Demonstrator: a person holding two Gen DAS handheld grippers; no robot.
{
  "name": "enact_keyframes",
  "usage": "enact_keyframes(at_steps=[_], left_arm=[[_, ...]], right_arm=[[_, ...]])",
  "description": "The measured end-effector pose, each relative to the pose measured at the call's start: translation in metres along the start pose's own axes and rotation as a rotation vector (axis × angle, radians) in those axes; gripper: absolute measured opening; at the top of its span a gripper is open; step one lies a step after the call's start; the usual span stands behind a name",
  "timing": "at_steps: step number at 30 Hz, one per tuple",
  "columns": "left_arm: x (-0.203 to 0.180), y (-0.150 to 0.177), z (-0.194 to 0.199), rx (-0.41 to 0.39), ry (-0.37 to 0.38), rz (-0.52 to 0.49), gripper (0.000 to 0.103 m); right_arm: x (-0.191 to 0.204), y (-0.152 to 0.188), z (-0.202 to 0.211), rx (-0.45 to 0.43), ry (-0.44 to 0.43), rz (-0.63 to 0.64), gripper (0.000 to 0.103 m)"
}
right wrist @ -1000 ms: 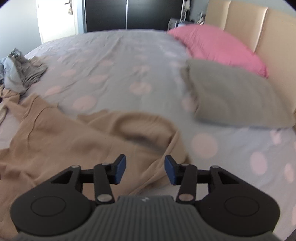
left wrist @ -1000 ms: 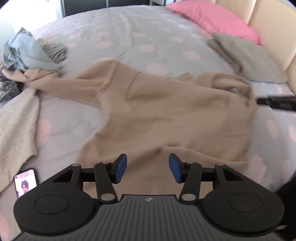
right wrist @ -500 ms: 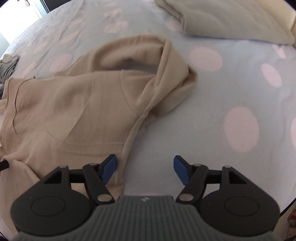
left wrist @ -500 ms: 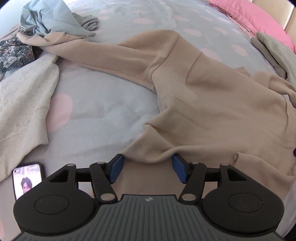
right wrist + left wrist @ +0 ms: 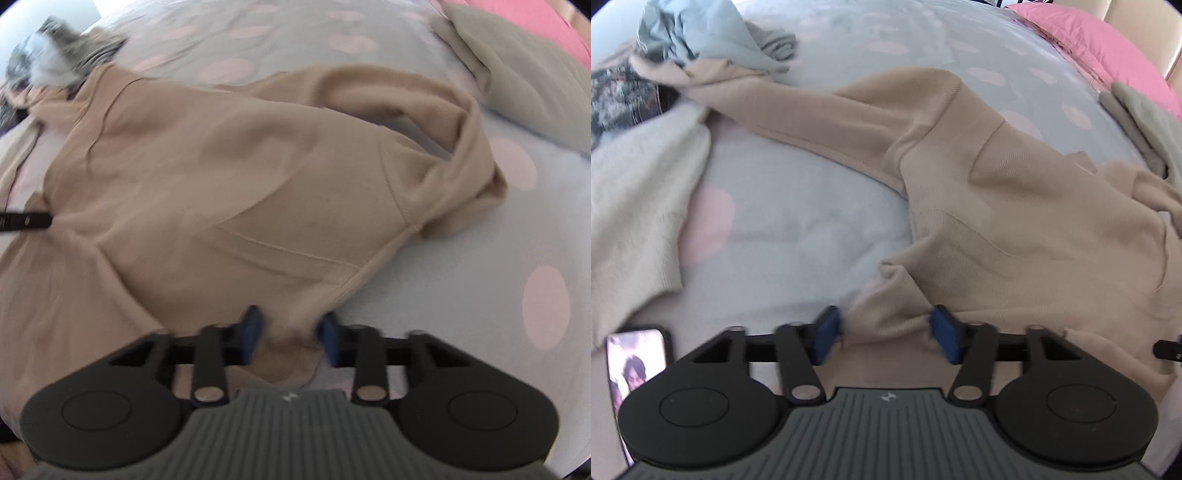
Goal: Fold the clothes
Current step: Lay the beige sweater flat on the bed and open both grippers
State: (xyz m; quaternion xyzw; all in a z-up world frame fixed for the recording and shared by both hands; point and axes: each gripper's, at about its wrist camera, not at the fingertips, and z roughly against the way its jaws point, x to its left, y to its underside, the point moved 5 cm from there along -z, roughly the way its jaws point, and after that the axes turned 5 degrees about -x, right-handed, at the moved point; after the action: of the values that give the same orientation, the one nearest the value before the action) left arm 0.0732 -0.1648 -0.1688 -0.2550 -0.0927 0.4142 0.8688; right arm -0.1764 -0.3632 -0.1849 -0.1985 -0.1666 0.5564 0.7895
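A tan hoodie (image 5: 1015, 206) lies spread on the bed, one sleeve stretching to the upper left and its hood (image 5: 454, 122) toward the pillows. My left gripper (image 5: 886, 336) is open at the hoodie's lower left hem corner, with the bunched hem lying between its blue pads (image 5: 827, 334). In the blurred right wrist view the hoodie (image 5: 221, 177) fills the middle. My right gripper (image 5: 291, 331) is half closed at the lower right hem corner, and the gathered fabric touches both pads.
The bed has a grey sheet with pink dots (image 5: 798, 229). A cream garment (image 5: 639, 184), a dark patterned one (image 5: 620, 96) and blue-grey clothes (image 5: 701, 33) lie at the left. A phone (image 5: 635, 362) sits near the left gripper. Pink pillow (image 5: 1100, 48) and grey pillow (image 5: 524, 62) lie at the right.
Both grippers dropped from above the bed to the hoodie's bottom hem. The right gripper's fingers narrowed onto the hem corner; the left stayed wide and slid around the other corner.
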Motion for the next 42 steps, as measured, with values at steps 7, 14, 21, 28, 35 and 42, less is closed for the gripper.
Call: enact_keyframes(at_steps=[7, 14, 21, 28, 35, 42], left_arm=[[-0.009, 0.013, 0.026, 0.067, 0.042, -0.012, 0.009], [-0.027, 0.032, 0.089, 0.111, 0.18, -0.041, 0.008], [-0.044, 0.071, 0.12, 0.216, 0.276, -0.096, 0.008], [-0.047, 0.078, 0.109, 0.311, 0.242, -0.177, 0.011], [-0.039, 0.029, 0.116, 0.221, 0.229, -0.218, 0.024], [-0.042, -0.032, 0.09, 0.153, 0.204, -0.274, 0.025]], right_arm=[[-0.012, -0.011, 0.029, -0.039, -0.001, -0.03, 0.006], [-0.032, -0.027, 0.081, -0.062, 0.037, 0.022, 0.006], [-0.047, -0.016, 0.095, 0.073, 0.042, 0.088, 0.007], [-0.048, 0.008, 0.089, 0.156, 0.044, 0.129, 0.023], [-0.063, -0.024, 0.108, 0.069, 0.05, 0.128, 0.031], [-0.068, -0.069, 0.089, 0.003, 0.053, 0.12, 0.031]])
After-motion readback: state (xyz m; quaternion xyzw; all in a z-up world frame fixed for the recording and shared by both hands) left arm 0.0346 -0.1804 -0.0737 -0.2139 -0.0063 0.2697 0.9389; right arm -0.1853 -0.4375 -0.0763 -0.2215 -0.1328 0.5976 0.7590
